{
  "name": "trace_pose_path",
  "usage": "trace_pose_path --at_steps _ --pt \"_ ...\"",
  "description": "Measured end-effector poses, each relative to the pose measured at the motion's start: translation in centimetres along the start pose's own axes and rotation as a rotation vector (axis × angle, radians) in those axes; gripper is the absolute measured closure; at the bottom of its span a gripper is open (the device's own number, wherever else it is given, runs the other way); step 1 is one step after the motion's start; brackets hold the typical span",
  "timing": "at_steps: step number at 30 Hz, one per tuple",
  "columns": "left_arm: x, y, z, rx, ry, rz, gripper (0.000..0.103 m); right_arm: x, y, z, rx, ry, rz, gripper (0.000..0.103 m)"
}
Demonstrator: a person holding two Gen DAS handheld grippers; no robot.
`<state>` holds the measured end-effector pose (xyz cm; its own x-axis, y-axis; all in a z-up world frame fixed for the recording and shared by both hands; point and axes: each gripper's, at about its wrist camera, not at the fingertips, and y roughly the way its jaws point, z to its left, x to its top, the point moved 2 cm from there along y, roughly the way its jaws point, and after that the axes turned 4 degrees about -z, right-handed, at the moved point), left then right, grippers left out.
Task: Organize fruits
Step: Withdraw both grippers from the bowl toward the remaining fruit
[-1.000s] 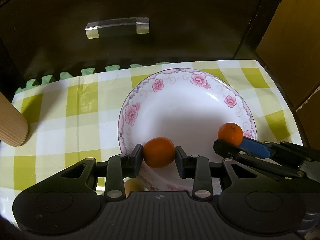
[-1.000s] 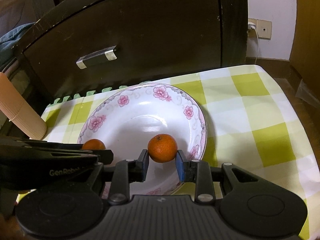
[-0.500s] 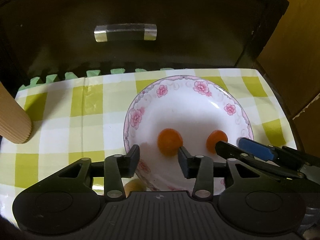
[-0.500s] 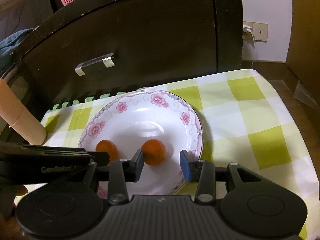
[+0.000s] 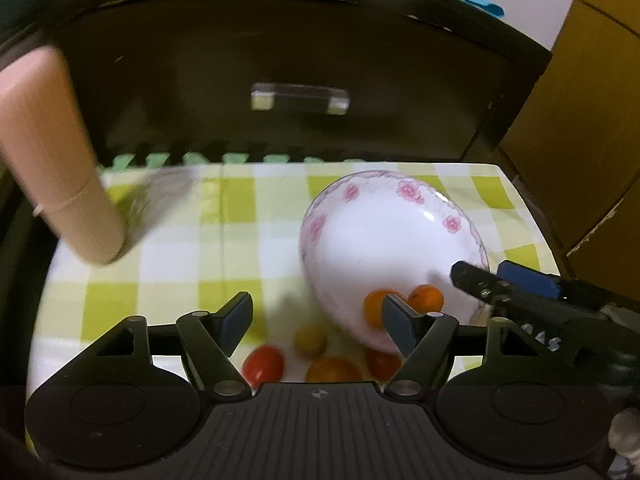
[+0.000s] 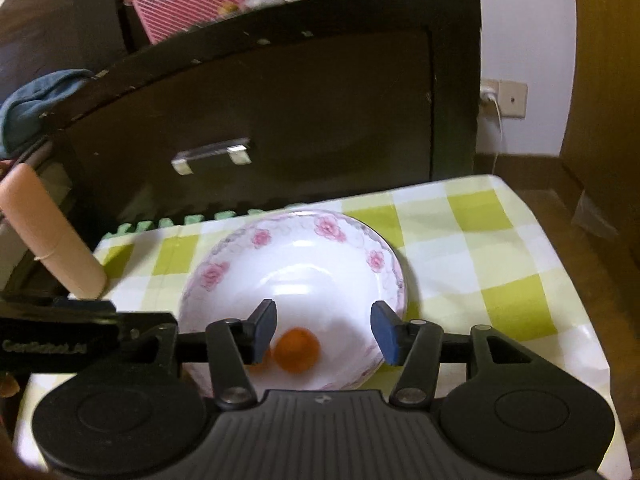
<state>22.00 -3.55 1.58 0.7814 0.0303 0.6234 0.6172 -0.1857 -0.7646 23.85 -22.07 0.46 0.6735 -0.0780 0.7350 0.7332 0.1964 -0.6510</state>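
Note:
A white plate with pink flowers (image 5: 384, 216) (image 6: 304, 236) sits on the yellow-checked cloth. Two small oranges lie in its near part: one (image 5: 374, 308) (image 6: 298, 350) and another (image 5: 428, 297) beside it. My left gripper (image 5: 316, 318) hovers left of the plate, jaws opening, nothing between them. Below it on the cloth lie a red tomato (image 5: 264, 364), a yellow fruit (image 5: 309, 340) and an orange fruit (image 5: 334, 370). My right gripper (image 6: 324, 330) hangs over the plate, jaws opening, with the orange loose below them. The right gripper (image 5: 516, 284) also shows at the plate's right rim.
A dark cabinet with a metal handle (image 5: 300, 98) (image 6: 212, 156) stands behind the table. A beige roll (image 5: 52, 176) (image 6: 52, 248) leans at the left. A pink basket (image 6: 196, 4) sits on the cabinet. The table's right edge (image 6: 560, 256) drops to the floor.
Both grippers let go of their oranges, which now lie in the plate. Both pulled back and rose; the left one swung left, bringing loose fruits on the cloth into view.

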Motion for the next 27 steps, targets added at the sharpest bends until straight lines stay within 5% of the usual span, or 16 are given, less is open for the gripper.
trace_pose_path --at_steps 14,27 --pt "-5.9 -0.5 3.6 -0.011 -0.078 0.097 0.026 -5.2 -4.4 3.7 0.05 -0.035 0.109 0.053" --pt "-7.1 -0.3 4.2 0.03 -0.042 0.123 0.025 -8.0 -2.9 4.8 0.075 -0.055 0.204 0.053"
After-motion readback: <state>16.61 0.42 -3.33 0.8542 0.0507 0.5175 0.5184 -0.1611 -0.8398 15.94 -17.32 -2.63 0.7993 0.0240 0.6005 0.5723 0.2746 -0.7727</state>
